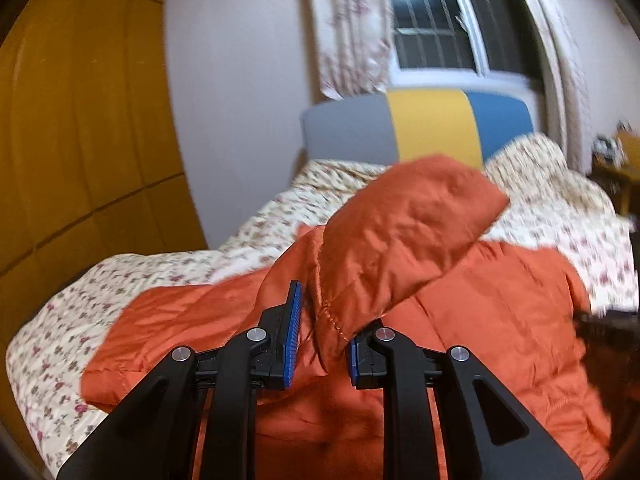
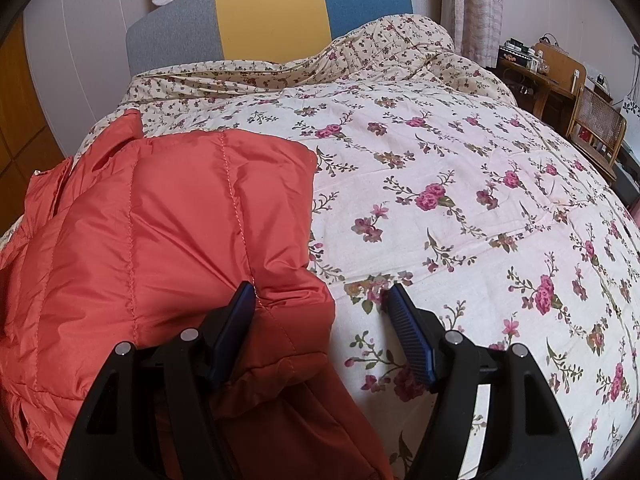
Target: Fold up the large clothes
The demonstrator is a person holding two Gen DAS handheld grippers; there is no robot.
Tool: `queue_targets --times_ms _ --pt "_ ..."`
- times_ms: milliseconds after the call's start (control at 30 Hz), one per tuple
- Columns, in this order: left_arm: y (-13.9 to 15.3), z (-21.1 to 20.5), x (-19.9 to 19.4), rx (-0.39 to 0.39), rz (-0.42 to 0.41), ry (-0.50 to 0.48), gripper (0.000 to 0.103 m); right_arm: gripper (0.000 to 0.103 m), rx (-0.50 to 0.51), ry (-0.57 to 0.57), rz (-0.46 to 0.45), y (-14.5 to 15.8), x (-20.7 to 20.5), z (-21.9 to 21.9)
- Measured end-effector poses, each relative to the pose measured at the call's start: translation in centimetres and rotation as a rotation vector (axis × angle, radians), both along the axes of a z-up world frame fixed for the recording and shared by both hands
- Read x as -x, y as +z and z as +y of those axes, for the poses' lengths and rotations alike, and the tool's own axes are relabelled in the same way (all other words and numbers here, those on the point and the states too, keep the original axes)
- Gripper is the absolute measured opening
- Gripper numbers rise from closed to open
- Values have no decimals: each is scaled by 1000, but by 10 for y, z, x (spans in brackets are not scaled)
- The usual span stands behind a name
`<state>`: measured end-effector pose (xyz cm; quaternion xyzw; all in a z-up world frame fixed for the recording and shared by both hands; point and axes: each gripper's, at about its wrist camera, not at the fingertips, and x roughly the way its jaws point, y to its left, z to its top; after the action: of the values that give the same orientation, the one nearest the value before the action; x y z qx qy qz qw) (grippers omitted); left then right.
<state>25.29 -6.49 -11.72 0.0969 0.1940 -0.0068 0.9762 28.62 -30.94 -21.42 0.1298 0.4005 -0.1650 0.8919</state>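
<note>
One orange padded jacket [image 2: 160, 232] lies spread over the left part of a floral quilt [image 2: 460, 184] on the bed. The left gripper [image 1: 322, 340] is clamped narrowly on a seamed fold of its sleeve [image 1: 404, 236], which rises lifted above the jacket body. The right gripper [image 2: 320, 320] stands wide apart; the jacket's near corner lies between its jaws, against the left pad and clear of the right one.

Floral quilt [image 2: 460, 184] covering the bed; grey, yellow and blue headboard [image 2: 272, 12] at its far edge; patterned curtains [image 1: 352, 28], barred window [image 1: 436, 28], wooden desk [image 2: 536, 76] and cane chair [image 2: 596, 124] beyond.
</note>
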Motion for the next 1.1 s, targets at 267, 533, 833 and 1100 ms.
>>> queue_targets --times_ms 267,533,833,1100 --pt "-34 -45 7 -211 46 -179 19 68 0 0 0 0 0 0" --pt "-72 -89 12 -490 110 -290 19 69 -2 0 -1 0 0 0" --pt "-26 -48 30 -207 56 -344 90 69 18 -2 -7 2 1 3" --pt "11 56 8 105 50 -94 83 69 102 119 -158 36 19 34"
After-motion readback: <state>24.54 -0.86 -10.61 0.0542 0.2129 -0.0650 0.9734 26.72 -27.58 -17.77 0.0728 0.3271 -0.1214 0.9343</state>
